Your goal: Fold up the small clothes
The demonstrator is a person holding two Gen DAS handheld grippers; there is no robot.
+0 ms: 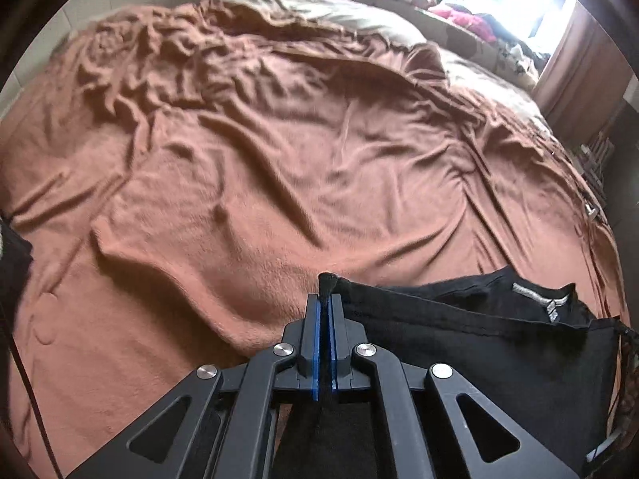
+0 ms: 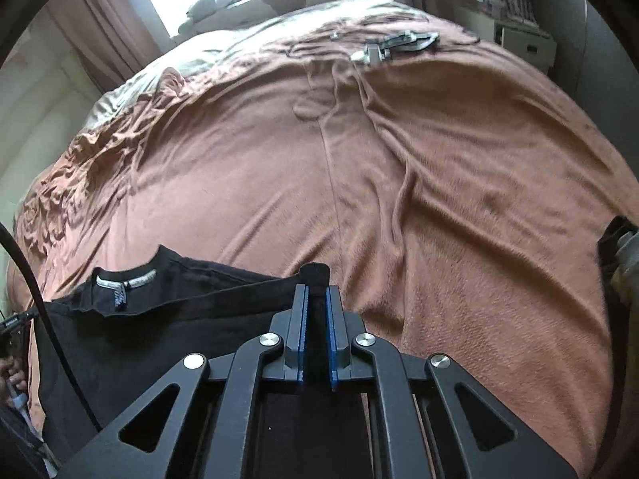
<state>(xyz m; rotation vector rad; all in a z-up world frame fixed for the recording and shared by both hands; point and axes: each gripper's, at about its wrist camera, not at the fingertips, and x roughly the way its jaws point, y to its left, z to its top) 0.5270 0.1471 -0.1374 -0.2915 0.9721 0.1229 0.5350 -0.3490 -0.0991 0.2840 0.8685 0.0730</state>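
Note:
A black garment (image 1: 479, 343) with a grey neck label (image 1: 537, 294) hangs stretched over a bed covered by a rust-brown blanket (image 1: 259, 183). My left gripper (image 1: 326, 299) is shut on the garment's left top corner, and a pinch of black cloth pokes out past the blue pads. In the right wrist view the same garment (image 2: 159, 319) spreads to the left, its label (image 2: 124, 279) facing up. My right gripper (image 2: 316, 293) is shut on the right top corner, with a fold of black fabric filling the gap between its fingers.
The wrinkled blanket (image 2: 399, 183) covers the whole bed. A grey metal tool (image 2: 395, 46) lies at its far side. Pale bedding (image 1: 319, 12) and a cluttered window sill (image 1: 459, 12) sit beyond. A black cable (image 2: 44, 319) hangs at the left. Dark fabric (image 1: 12, 263) shows at the left edge.

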